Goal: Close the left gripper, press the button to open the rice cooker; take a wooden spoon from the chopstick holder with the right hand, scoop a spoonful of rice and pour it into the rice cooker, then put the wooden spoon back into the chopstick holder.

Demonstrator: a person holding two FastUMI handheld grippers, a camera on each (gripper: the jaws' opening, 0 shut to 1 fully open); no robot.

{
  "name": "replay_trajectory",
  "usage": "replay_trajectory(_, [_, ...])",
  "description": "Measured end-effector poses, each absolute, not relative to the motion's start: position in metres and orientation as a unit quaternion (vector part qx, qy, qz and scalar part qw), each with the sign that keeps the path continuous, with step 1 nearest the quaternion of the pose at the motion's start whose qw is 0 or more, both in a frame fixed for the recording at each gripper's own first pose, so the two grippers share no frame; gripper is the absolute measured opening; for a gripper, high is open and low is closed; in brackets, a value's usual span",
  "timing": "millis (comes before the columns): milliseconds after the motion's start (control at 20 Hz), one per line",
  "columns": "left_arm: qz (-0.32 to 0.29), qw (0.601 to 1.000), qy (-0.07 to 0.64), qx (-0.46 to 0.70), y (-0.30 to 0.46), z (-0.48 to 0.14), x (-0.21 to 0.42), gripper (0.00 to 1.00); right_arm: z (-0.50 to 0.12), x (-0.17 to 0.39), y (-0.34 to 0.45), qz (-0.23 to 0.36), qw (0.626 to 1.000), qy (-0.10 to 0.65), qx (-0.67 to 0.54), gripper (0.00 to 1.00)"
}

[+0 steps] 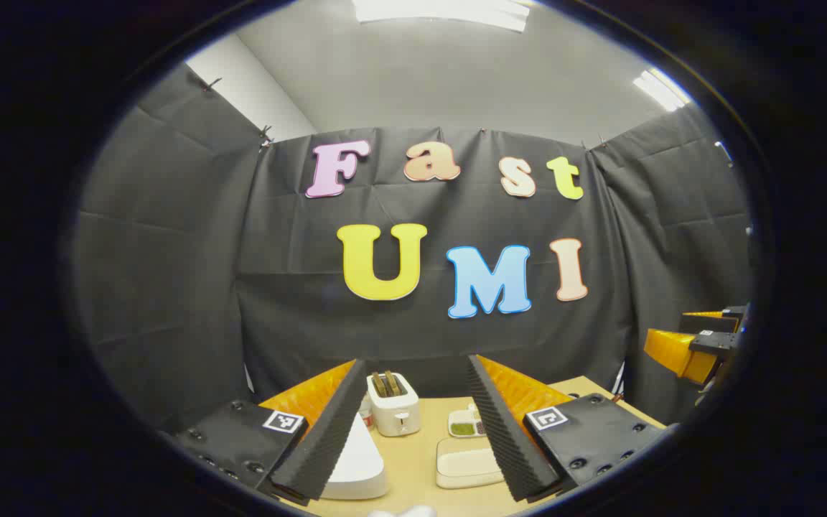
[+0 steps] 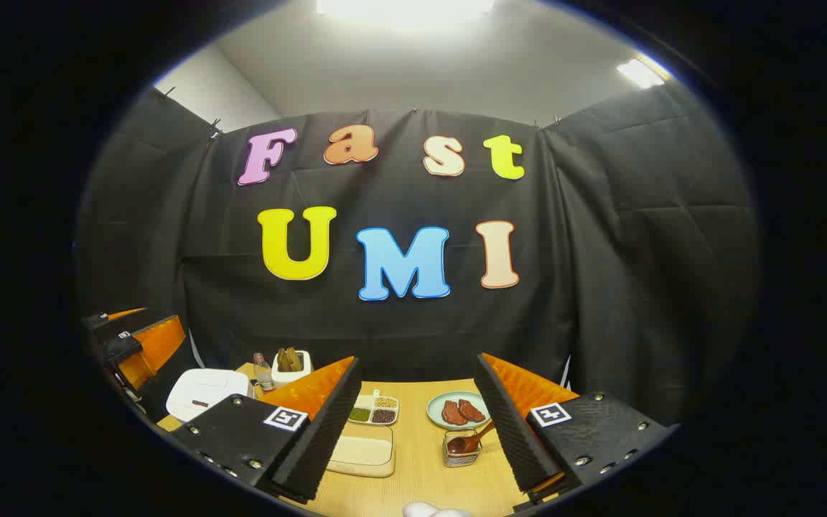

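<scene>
A: Since the lid is down, the rice cooker (image 1: 356,459) counts as unopened; step in hand is judged to be the first one, closing the left gripper (image 1: 413,424) and pressing the button.

B: Location of the cooker?

A: White, rounded body, low on the wooden table (image 1: 421,459), touching the inner edge of the left finger in the left gripper view. In the right gripper view it sits at the table's left end (image 2: 205,391), a dark strip on its lid. Which mark is the button cannot be told.

B: Gripper states?

A: Left gripper: fingers spread wide, nothing between them. Right gripper (image 2: 417,416): likewise spread, nothing held. The left one should be brought fully together before it descends, so the tips meet as one blunt point; press straight down, not at a slant, or the tip may slide off the curved lid.

B: Spoon?

A: Wooden spoon (image 2: 474,438), dark brown, leans in the chopstick holder (image 2: 462,449), a small clear container near the right gripper's right finger. Handle tilts up and to the right.

B: Rice?

A: Shallow cream tray (image 2: 362,451), pale contents, just ahead of the right gripper's left finger; judged to be the rice.

B: Surroundings?

A: Divided dish of grains (image 2: 372,409) behind the tray, plate (image 2: 456,411) with two reddish pieces, white toaster (image 1: 393,406) at the back, small bottle (image 2: 263,370).
</scene>
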State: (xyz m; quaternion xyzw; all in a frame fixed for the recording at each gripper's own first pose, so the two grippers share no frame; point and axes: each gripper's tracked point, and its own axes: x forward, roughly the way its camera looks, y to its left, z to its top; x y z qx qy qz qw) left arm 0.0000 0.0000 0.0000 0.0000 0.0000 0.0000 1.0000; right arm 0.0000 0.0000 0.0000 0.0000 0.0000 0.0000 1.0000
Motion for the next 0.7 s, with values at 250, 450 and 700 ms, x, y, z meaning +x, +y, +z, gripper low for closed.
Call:
replay_trajectory(250, [0.002,1.000,0.002,-0.002,0.0017,-0.0017,0.0008,0.95,0.0001,-0.0003,0.0002,0.001,1.000,0.000,0.000,0.97])
replay_trajectory(450, [0.006,1.000,0.002,0.000,0.0040,-0.0012,0.0009,0.95,-0.0018,0.0005,-0.0005,0.001,1.000,0.004,0.001,0.97])
replay_trajectory(700, [0.008,1.000,0.001,-0.001,0.0061,0.0009,0.0001,0.95,-0.0003,-0.0027,0.0001,0.002,1.000,0.004,-0.002,0.97])
